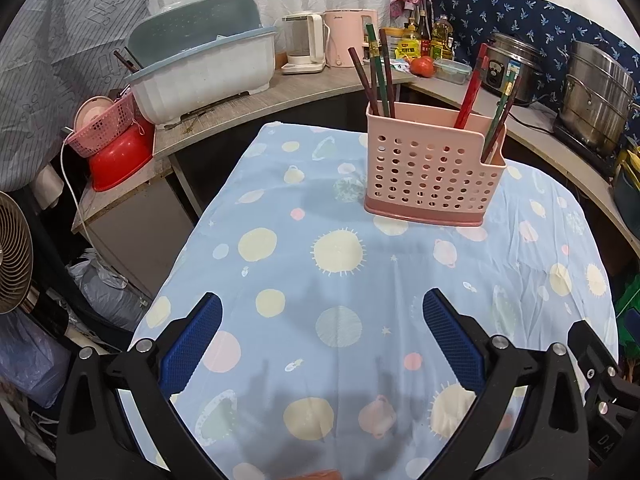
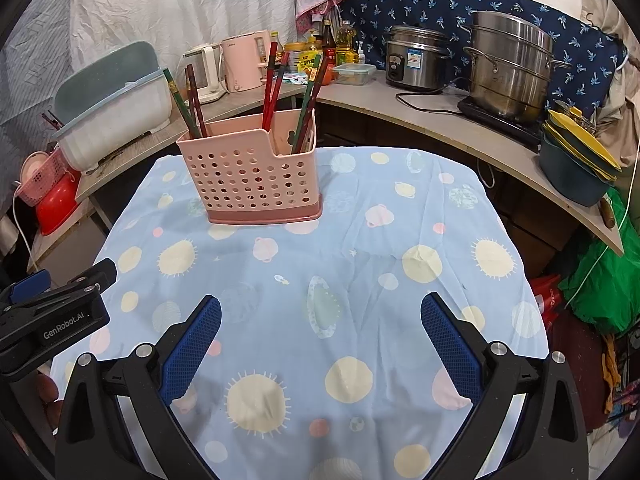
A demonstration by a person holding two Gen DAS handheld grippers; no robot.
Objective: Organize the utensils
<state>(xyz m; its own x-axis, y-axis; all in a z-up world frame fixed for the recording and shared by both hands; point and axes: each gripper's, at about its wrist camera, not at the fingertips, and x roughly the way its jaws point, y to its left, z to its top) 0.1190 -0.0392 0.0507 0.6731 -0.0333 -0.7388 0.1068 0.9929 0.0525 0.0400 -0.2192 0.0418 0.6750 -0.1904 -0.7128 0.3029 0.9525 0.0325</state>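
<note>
1. While both grippers hang over the cloth, each has its jaws spread wide and holds nothing.
2. Left gripper: blue pads low in its frame, bare cloth between them. Its black body also shows at the lower left edge of the right view.
3. Right gripper: same wide gap, only cloth between the pads. Part of it shows at the lower right edge of the left view.
4. Cloth: pale blue, printed with suns, planets and dots, covering the table; no loose utensils seen on it.
5. Holder: pink, perforated, darker pink base, upright on the far part of the cloth; upper centre-right in the left view, upper centre-left in the right view. Well apart from both grippers.
6. Chopsticks: all stand tilted inside the holder. One bunch, brown and green, sits at one end; red and green ones lean at the other end by the notched corner. Exact compartments: cannot tell.
7. Background, left view: dish bin upper left, kettle top centre, steel pot far right, all on a curved counter behind the table.
</note>
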